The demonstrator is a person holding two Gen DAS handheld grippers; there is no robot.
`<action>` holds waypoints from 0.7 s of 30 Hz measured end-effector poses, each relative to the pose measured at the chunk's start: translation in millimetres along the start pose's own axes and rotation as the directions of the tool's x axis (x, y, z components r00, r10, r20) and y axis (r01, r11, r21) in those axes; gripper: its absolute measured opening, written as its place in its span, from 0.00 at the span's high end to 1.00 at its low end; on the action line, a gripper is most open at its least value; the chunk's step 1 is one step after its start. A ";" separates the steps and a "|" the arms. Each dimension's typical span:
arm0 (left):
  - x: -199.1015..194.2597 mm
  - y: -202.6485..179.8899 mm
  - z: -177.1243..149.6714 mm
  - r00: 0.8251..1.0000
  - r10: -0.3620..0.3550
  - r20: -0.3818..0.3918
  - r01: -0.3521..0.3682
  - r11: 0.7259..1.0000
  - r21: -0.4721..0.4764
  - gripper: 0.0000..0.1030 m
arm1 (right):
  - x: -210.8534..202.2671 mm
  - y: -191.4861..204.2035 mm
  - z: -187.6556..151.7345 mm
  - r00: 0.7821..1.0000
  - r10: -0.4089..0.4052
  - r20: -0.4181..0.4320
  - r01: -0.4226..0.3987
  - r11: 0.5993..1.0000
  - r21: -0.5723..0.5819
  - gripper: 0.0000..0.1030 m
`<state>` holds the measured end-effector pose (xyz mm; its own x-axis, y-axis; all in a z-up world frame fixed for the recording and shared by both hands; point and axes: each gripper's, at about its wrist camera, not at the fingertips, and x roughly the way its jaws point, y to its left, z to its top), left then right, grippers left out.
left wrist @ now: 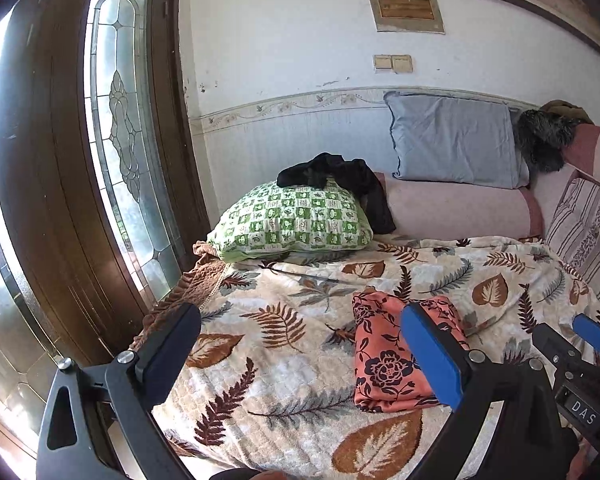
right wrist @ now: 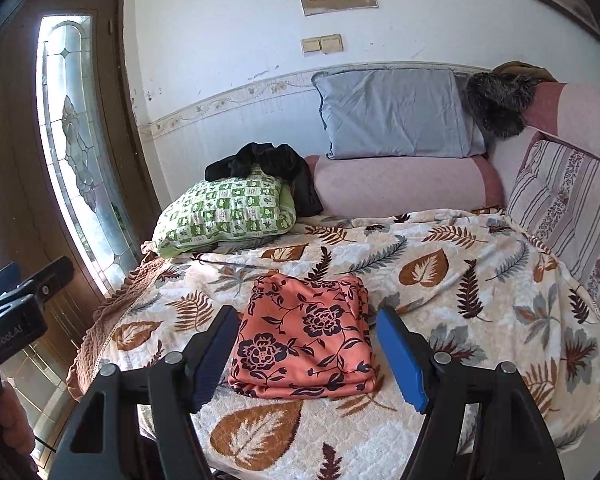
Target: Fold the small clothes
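Right claw (right wrist: 308, 356) spread wide, empty, cloth (right wrist: 306, 334) dead ahead between its fingers, folded on blanket (right wrist: 440, 264). Left claw (left wrist: 300, 360) also wide, empty; cloth (left wrist: 392, 354) sits off its right finger. Long axis runs away from you, so right's nearer, use it.

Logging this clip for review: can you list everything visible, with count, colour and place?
Folded garment: one, orange with dark flowers, on the leaf blanket near both grippers.
Leaf blanket: one, cream with brown and grey leaves, covering the bed.
Green checked pillow: one, far left of the bed.
Black garment: one, crumpled on the green pillow.
Blue-grey pillow: one, against the wall.
Pink bolster: one, under the blue-grey pillow.
Striped cushion: one, right side.
Door: one, brown with leaded glass, left.
Left gripper: open, empty.
Right gripper: open, empty.
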<state>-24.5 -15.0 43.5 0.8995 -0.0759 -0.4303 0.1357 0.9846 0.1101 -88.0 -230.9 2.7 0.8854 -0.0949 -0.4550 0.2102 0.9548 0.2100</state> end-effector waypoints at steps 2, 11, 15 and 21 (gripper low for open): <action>2.3 0.3 -0.2 1.000 0.007 -0.001 -0.007 1.000 0.001 0.03 | 1.3 -1.1 0.0 1.000 -0.009 0.002 0.009 1.000 0.002 0.27; 19.5 3.2 -2.0 0.999 -0.004 -0.037 0.004 1.000 -0.004 0.03 | 20.7 -2.2 -2.2 0.999 -0.009 -0.034 0.010 1.000 0.029 0.27; 23.8 7.2 -0.1 0.999 -0.007 -0.039 0.006 1.000 -0.013 0.03 | 27.2 4.7 -0.4 0.999 -0.005 -0.041 0.005 1.000 0.011 0.27; 22.7 15.0 3.6 1.000 -0.013 -0.022 0.012 0.999 -0.036 0.03 | 30.9 11.6 5.7 0.999 -0.005 -0.034 0.005 1.000 -0.007 0.27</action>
<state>-0.5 -2.5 38.5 0.8883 -0.0851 -0.4514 0.1316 0.9886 0.0726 -55.8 -224.4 -4.0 0.8699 -0.0899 -0.4849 0.2113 0.9564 0.2016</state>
